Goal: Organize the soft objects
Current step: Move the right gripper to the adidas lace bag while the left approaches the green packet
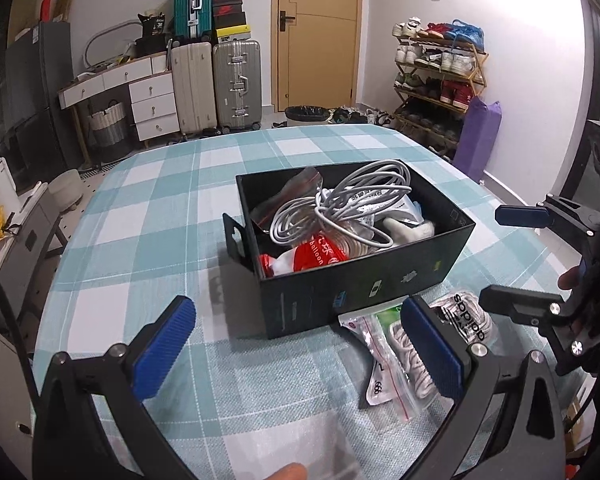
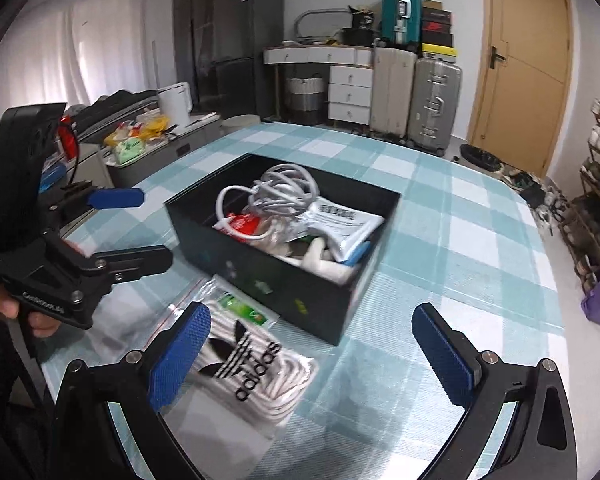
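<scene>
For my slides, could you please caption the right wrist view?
Open right gripper above bagged white Adidas laces, beside a filled black cardboard box on the checked tablecloth.

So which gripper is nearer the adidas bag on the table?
Right. The right gripper hangs open just above the adidas bag, one pad over its edge. The left gripper is open too, off to the bag's side, over a zip bag.
</scene>
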A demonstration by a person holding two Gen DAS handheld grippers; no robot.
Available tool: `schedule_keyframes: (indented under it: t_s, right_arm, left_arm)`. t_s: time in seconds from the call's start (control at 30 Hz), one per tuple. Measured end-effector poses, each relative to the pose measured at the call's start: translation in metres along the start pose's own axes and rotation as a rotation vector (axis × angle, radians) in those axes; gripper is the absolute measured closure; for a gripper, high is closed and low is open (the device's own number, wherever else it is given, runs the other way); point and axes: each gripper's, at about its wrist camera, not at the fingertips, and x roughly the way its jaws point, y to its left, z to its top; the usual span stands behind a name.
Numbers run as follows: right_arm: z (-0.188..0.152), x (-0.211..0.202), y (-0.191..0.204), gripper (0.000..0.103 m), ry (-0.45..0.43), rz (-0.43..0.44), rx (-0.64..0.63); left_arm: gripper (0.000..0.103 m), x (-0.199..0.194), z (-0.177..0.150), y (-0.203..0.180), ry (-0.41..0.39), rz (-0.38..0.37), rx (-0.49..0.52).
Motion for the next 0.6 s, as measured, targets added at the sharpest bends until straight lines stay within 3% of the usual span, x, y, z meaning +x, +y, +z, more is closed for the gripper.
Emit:
schedule_keyframes:
  t_s: [0.3,0.6]
  right_arm:
    - [0.000,-0.006,0.010,0.001,-0.005,0.044,-0.070]
    - [-0.004,0.002,0.025,0.001,0.036,0.145,-0.145]
  left_arm:
    - [0.000,-0.003,-0.012,0.003,-0.020,0.010,-0.016]
    - [0.000,-0.006,-0.020,0.006,-0.043,0.028,-0.039]
